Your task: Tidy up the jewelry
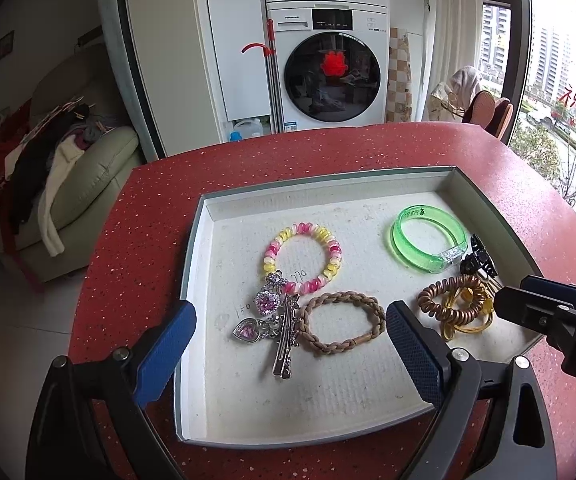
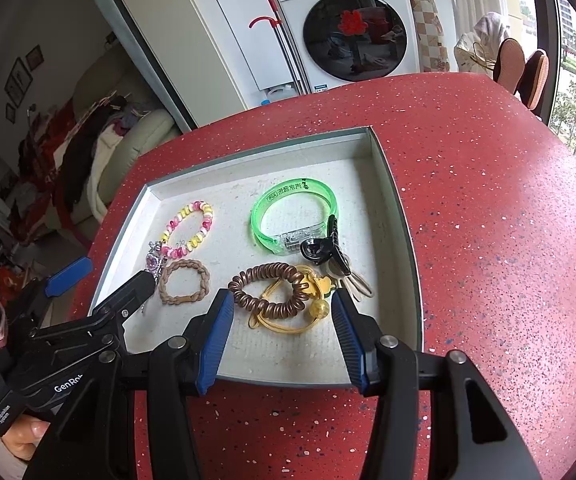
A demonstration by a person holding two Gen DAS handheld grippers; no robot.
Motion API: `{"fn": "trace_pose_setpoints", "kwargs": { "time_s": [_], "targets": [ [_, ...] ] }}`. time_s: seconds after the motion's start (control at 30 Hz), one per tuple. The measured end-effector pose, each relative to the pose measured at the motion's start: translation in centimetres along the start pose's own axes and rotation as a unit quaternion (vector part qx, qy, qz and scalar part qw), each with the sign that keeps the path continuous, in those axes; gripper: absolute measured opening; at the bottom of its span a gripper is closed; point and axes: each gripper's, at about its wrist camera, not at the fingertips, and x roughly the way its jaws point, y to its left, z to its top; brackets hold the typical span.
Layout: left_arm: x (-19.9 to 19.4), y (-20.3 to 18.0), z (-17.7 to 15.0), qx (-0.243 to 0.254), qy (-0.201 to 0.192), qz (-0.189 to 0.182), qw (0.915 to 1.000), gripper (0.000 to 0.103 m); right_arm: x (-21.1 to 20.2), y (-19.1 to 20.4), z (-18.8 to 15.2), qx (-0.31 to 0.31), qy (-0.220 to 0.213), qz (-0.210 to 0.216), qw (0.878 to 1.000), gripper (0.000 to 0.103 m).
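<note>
A braided tan hair tie [image 1: 341,322] lies flat in the white tray [image 1: 208,216] (beside a green bangle [image 1: 427,244]); both the left gripper [image 1: 291,340] and right gripper [image 2: 282,320] gape, empty.

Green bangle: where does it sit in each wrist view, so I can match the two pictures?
Left wrist view: the green bangle lies in the tray's far right part, right of picture centre.
Right wrist view: the green bangle lies mid-tray, at picture centre.
Shared landmark: the black hair claw touches the bangle's near right end in both.
</note>
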Motion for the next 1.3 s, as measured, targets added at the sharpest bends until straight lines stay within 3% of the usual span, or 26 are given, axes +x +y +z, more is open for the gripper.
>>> {"fn": "trace_pose_setpoints", "kwargs": {
  "time_s": [0.27, 0.53, 0.63, 0.83, 0.93, 1.03, 1.3],
  "targets": [
    [-0.1, 0.1, -0.5, -0.005, 0.005, 0.0, 1.0, 0.103, -0.5, 1.0, -0.1, -0.025, -0.011, -0.02, 0.999, 0.059],
    [-0.6, 0.2, -1.0, -0.01, 0.003, 0.005, 0.9999, 0.103, -1.2, 1.9, -0.2, -0.051, -0.024, -0.042, 0.998, 0.071],
    [-0.8, 0.5, -1.1, -0.018, 0.002, 0.002, 0.9998, 0.103, -1.5, 2.2, -0.3, -0.058, -0.032, -0.049, 0.997, 0.08],
    [-1.4, 1.0, -1.4, -0.028, 0.003, 0.008, 0.9996, 0.103, -2.4, 2.8, -0.5, -0.068, -0.056, -0.065, 0.994, 0.082],
    [-2.0, 1.1, -1.7, -0.028, -0.003, 0.013, 0.9995, 0.103, -3.0, 3.0, -0.9, -0.068, -0.075, -0.065, 0.993, 0.102],
    [-2.6, 1.2, -2.0, -0.029, -0.009, 0.02, 0.9994, 0.103, -3.8, 3.2, -1.4, -0.069, -0.099, -0.061, 0.991, 0.103],
    [-4.5, 1.6, -3.2, -0.043, -0.024, 0.035, 0.9982, 0.103, -4.7, 3.8, -2.4, -0.072, -0.101, -0.071, 0.99, 0.103]
  ]
}}
